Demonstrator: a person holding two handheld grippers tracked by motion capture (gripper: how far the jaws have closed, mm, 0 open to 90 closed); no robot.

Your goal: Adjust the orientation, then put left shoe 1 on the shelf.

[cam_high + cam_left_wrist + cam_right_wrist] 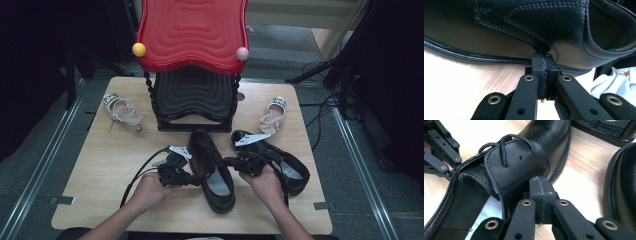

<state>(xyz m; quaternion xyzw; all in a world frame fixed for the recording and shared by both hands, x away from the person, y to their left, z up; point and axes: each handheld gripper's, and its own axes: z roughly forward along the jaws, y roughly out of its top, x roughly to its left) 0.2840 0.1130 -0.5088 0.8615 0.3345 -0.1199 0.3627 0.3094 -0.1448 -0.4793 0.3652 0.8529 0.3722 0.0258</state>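
A black leather lace-up shoe lies on the wooden table, toe pointing away from me. My left gripper is at its left side, jaws shut on a thin black shoelace that runs between them, tips against the shoe's flank. At the shoe's right side my right gripper has its jaws pressed shut and touching the upper just below the laces. I see nothing between them. A second black shoe lies just right of the right hand.
A red wavy-topped stand with a black lower tier sits at the table's back centre. A pale sandal lies back left, another pale sandal back right. The second shoe is close beside the right gripper.
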